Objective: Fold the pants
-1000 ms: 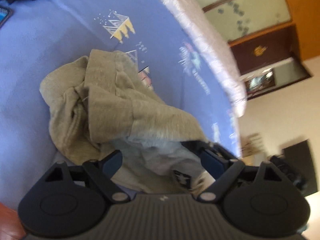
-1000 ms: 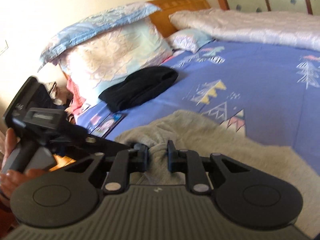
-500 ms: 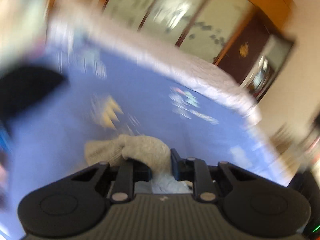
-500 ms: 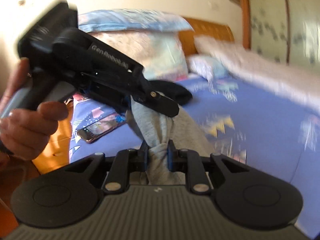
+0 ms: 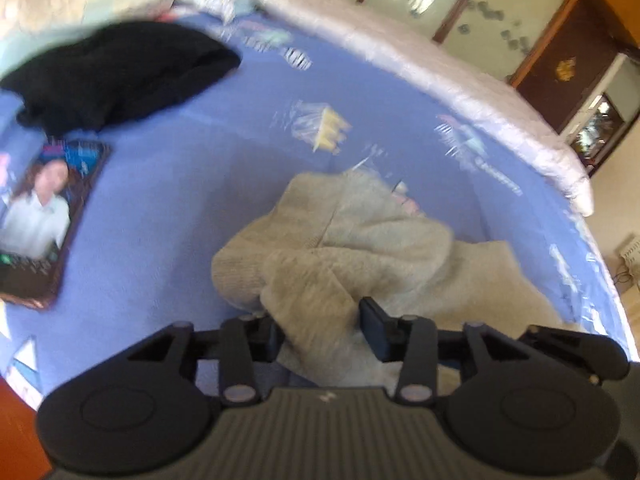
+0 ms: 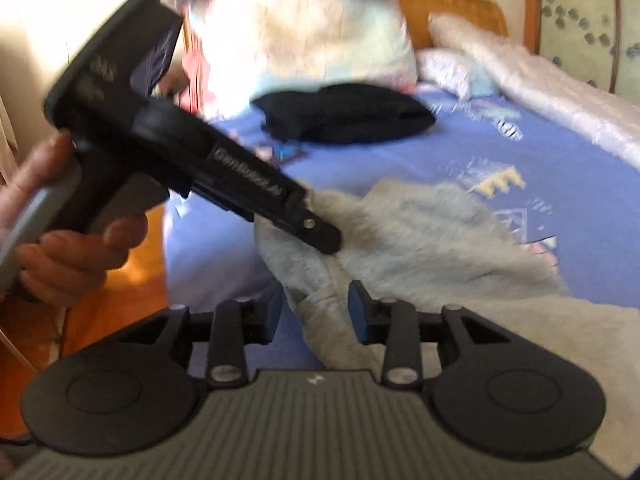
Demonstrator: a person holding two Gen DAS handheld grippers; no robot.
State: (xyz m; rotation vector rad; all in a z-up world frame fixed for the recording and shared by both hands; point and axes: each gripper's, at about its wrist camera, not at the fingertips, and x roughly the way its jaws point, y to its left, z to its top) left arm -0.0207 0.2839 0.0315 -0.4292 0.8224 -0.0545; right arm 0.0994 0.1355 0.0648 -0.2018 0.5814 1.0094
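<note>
step: releasing bunched pants [image 5: 352, 248] on bed [image 5: 192, 176] | left gripper [image 5: 320, 320], right gripper [image 6: 314, 308] fingers just opening, cloth between, unpinched | next: regrip waistband, spread flat

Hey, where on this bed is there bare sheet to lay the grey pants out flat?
Bare blue sheet lies between the grey pants, the black garment and the phone, and beyond the pants toward the white quilt. The pillow end is crowded.
</note>
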